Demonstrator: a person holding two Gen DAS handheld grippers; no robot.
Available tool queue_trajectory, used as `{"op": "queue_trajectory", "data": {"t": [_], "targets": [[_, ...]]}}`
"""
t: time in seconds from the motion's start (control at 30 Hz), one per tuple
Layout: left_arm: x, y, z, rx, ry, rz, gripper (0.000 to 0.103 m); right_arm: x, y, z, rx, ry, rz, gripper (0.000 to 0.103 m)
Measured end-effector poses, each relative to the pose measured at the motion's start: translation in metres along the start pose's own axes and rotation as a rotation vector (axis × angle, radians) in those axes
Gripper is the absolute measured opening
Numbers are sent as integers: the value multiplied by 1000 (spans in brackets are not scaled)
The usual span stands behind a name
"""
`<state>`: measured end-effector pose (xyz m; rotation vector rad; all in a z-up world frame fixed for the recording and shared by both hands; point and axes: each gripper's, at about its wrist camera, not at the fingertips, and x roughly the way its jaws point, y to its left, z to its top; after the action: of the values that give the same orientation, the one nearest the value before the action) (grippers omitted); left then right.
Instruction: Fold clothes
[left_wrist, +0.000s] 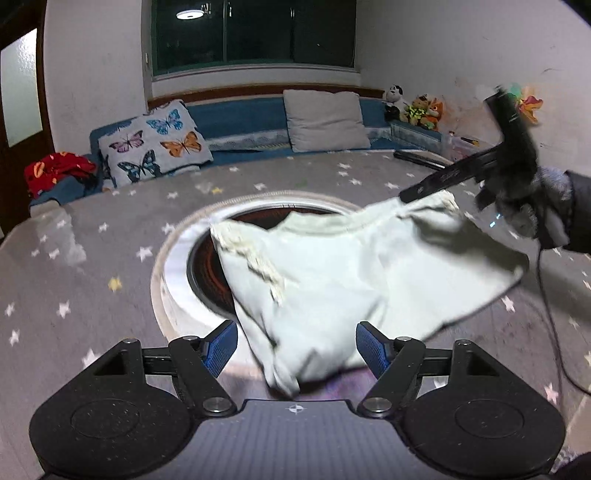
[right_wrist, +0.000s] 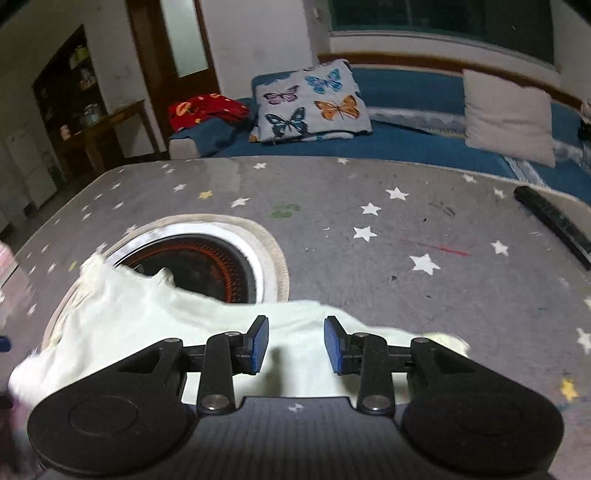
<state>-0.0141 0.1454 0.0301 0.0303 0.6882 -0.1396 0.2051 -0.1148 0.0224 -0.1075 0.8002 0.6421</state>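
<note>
A pale white garment (left_wrist: 332, 280) with frayed cream trim hangs blurred over the grey star-patterned table (left_wrist: 92, 258). Its lower end droops between the blue pads of my left gripper (left_wrist: 297, 347), which stands open. Its upper right corner reaches the tip of my right gripper (left_wrist: 406, 195), held by a gloved hand (left_wrist: 535, 206). In the right wrist view the garment (right_wrist: 147, 317) spreads under my right gripper (right_wrist: 296, 345), whose pads are apart with cloth between them, not pinched.
A round heater opening (right_wrist: 199, 266) with a white rim sits in the table's middle, partly covered by the garment. A black remote (right_wrist: 554, 221) lies at the right. Behind are a blue sofa, butterfly pillow (left_wrist: 155, 144), grey pillow (left_wrist: 325, 120) and red cloth (left_wrist: 55, 171). A cable (left_wrist: 554, 325) hangs at right.
</note>
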Motion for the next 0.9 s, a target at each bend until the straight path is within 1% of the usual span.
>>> {"op": "queue_trajectory", "data": {"t": [0.1, 0.17, 0.23, 0.33, 0.4, 0.5, 0.53, 0.6, 0.67, 0.77, 0.8, 0.87, 0.9], "targets": [[0, -1, -9, -18, 9, -16, 66, -27, 2, -12, -14, -3, 9, 33], [0, -1, -12, -26, 5, -26, 55, -46, 2, -24, -14, -6, 17, 33], [-1, 1, -14, -28, 0, -32, 55, -64, 3, -36, -13, -9, 26, 33], [-3, 3, -17, -30, -6, -43, 49, -88, 1, -58, 3, -9, 32, 33], [-6, 5, -20, -29, -10, -48, 48, -104, -1, -75, 19, -4, 33, 34], [-6, 7, -21, -36, -9, -51, 40, -115, -8, -99, 47, 24, 11, 34], [-6, 8, -22, -39, -9, -52, 34, -116, -10, -106, 61, 32, 5, 34], [-6, 8, -21, -42, -10, -56, 28, -119, -15, -117, 86, 44, -4, 33], [-6, 7, -21, -39, -12, -56, 16, -120, -19, -124, 107, 44, -4, 33], [-9, 7, -20, -47, -21, -54, 9, -120, -20, -130, 119, 31, -4, 32], [-9, 8, -20, -52, -25, -48, 8, -119, -20, -130, 124, 29, -3, 30], [-12, 9, -19, -62, -33, -41, 7, -118, -20, -132, 132, 24, -3, 10], [-15, 9, -18, -64, -40, -35, 6, -121, -21, -133, 132, 21, -5, 7]]}}
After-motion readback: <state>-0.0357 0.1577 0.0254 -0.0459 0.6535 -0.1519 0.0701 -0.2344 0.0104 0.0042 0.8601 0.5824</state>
